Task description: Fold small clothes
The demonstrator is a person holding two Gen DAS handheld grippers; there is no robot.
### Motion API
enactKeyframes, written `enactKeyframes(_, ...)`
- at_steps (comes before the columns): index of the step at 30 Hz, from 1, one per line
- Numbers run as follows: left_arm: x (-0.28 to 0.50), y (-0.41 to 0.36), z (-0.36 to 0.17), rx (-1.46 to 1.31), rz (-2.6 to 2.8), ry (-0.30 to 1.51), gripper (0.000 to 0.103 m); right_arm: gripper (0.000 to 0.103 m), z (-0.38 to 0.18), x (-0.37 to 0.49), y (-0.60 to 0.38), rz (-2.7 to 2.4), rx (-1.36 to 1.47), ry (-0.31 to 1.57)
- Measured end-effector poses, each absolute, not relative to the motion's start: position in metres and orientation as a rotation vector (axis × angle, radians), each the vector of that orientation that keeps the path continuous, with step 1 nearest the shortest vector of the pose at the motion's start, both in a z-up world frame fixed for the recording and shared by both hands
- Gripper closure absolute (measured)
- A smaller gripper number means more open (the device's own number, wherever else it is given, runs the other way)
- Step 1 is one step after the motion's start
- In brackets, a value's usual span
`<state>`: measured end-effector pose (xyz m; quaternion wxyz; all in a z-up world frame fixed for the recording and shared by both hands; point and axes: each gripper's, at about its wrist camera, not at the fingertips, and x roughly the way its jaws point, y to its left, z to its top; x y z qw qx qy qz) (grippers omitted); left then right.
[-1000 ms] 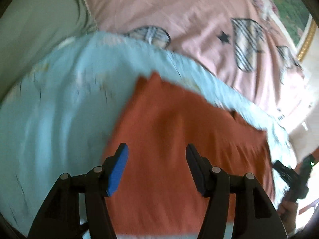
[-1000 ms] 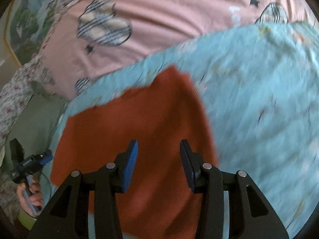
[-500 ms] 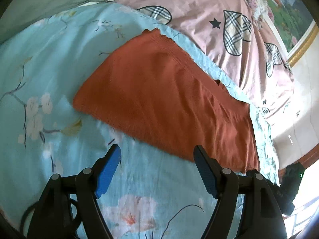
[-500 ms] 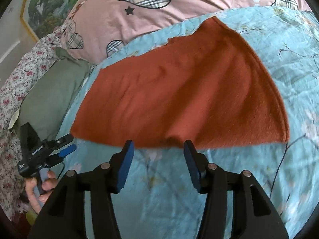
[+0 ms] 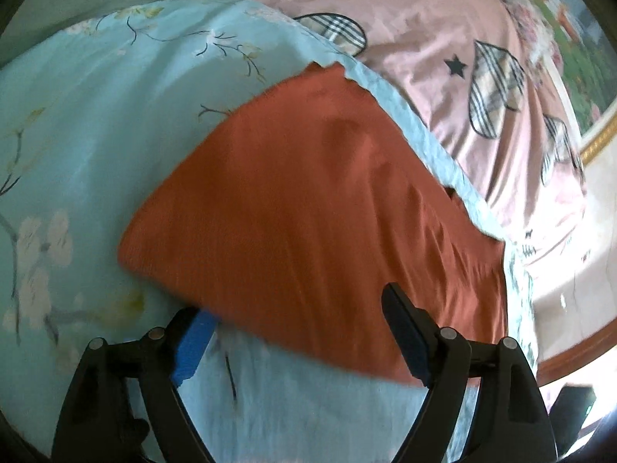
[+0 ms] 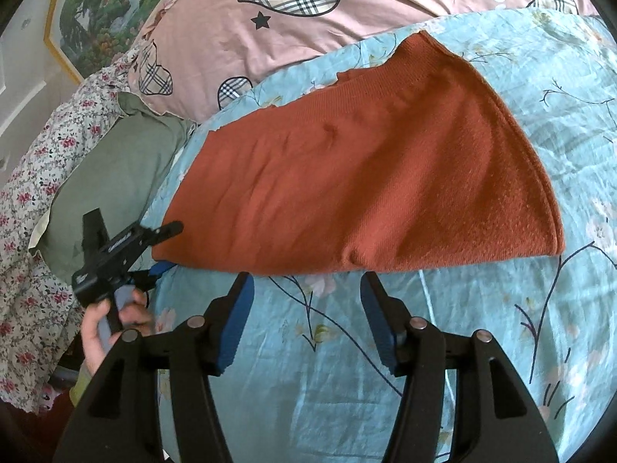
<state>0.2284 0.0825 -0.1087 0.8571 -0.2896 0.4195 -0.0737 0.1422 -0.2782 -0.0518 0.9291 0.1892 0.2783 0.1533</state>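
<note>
A rust-orange knit garment [image 6: 366, 177] lies flat, folded into a long shape, on a light blue floral sheet [image 6: 482, 347]. It also shows in the left wrist view [image 5: 308, 212]. My left gripper [image 5: 297, 332] is open at the garment's near left edge, one finger under the cloth edge and one over it; it also shows in the right wrist view [image 6: 154, 250]. My right gripper [image 6: 304, 308] is open and empty, just short of the garment's near edge.
A pink cover with plaid hearts [image 6: 327, 19] lies behind the sheet. A green pillow [image 6: 115, 177] and floral bedding [image 6: 34, 200] lie at the left. A framed picture [image 6: 96, 7] hangs on the far wall.
Both grippers drew back from the garment, which now lies flat. The left gripper has since moved in again to the garment's left edge. The right stays just off the near edge.
</note>
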Motion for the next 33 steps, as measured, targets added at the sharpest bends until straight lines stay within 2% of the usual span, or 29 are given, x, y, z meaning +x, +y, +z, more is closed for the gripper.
enactKeyframes(4,0.247,0.091,-0.107,-0.643,-0.115,0.851,0.023,0.044,-0.049,0.146,-0.283,0.318,0.403,0.568)
enactKeyframes(5,0.250,0.092,-0.106,-0.639,-0.099,0.844,0.031,0.044,-0.048,0.148,-0.285,0.320,0.409,0.567)
enactKeyframes(6,0.254,0.093,-0.105,-0.631,-0.088,0.842,0.045,0.044,-0.047,0.150,-0.287,0.320,0.413,0.566)
enactKeyframes(7,0.257,0.094,-0.105,-0.628,-0.086,0.844,0.054,0.044,-0.046,0.152,-0.289,0.319,0.415,0.564)
enactKeyframes(9,0.261,0.095,-0.103,-0.625,-0.089,0.842,0.086,0.044,-0.041,0.155,-0.294,0.322,0.418,0.554)
enactKeyframes(10,0.261,0.095,-0.100,-0.617,-0.092,0.833,0.089,0.044,-0.039,0.156,-0.296,0.324,0.418,0.549)
enactKeyframes(16,0.243,0.057,-0.046,-0.472,-0.178,0.705,0.094,0.044,-0.017,0.173,-0.322,0.359,0.461,0.524)
enactKeyframes(21,0.229,-0.035,-0.011,-0.220,-0.318,0.654,0.094,0.044,-0.003,0.200,-0.344,0.433,0.548,0.552)
enactKeyframes(26,0.224,-0.118,-0.043,0.021,-0.348,0.698,0.093,0.044,0.001,0.247,-0.343,0.512,0.622,0.641)
enactKeyframes(30,0.222,-0.139,-0.069,0.086,-0.346,0.733,0.093,0.030,0.001,0.288,-0.312,0.556,0.562,0.740)
enactKeyframes(33,0.221,-0.142,-0.072,0.119,-0.337,0.714,0.093,0.029,0.000,0.316,-0.285,0.590,0.530,0.792)
